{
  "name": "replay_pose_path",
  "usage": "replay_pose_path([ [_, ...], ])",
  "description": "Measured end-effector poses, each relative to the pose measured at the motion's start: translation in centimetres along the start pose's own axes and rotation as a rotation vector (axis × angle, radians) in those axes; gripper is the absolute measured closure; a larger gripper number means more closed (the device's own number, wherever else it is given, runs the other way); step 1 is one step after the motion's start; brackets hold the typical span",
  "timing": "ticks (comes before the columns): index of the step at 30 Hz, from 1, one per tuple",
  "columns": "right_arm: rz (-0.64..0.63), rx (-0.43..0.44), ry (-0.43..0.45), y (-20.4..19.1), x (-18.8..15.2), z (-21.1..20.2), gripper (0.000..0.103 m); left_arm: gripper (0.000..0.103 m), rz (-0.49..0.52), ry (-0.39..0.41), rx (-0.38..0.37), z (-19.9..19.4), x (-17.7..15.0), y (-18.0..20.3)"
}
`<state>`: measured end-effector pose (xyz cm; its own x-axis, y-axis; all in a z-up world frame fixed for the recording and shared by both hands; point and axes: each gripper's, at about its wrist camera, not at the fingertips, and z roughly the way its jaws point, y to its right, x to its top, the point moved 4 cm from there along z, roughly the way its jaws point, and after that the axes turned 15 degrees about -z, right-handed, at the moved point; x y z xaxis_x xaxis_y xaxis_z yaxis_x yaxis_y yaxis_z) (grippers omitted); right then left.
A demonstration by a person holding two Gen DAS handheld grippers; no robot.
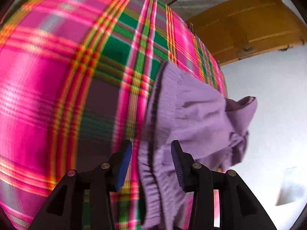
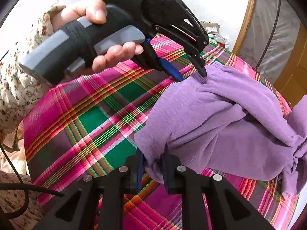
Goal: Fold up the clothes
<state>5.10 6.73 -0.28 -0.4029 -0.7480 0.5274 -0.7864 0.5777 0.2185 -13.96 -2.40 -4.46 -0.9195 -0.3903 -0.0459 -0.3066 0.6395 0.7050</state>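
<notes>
Garment: a soft lilac fleece garment (image 2: 220,118) with a gathered elastic hem is seen, crumpled and bunched, with a twisted knot of cloth at its right end.
Place: the garment is spread on a pink, green and orange plaid cloth (image 2: 92,115), which covers a surface.
Right claw: the black right gripper with blue pads (image 2: 152,167) is closed on a near corner of the lilac garment; the cloth is pinched between its two pads.
Left claw: the black left gripper (image 1: 151,164) is held with its jaws apart, and the ruffled hem (image 1: 151,182) is seen between the blue pads (image 1: 124,164) without being squeezed.
Left claw from the right wrist view: the left gripper (image 2: 191,72) is placed at the far edge of the garment, one dark fingertip touching the cloth.
Only in the right wrist view: a hand (image 2: 99,38) around a grey and black handle, and a floral sleeve (image 2: 17,88).
Only in the left wrist view: a yellow-brown wooden frame (image 1: 249,25) and a white wall (image 1: 272,99).
Sharpness: the left wrist view is blurred.
</notes>
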Motion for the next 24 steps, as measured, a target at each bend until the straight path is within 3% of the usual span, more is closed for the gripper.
replay_pose_path([
  [24,0.059,0.011,0.071,1.6,-1.8,-1.6,0.087,0.057,-0.08,-0.078,-0.093,1.7,0.5,1.0],
])
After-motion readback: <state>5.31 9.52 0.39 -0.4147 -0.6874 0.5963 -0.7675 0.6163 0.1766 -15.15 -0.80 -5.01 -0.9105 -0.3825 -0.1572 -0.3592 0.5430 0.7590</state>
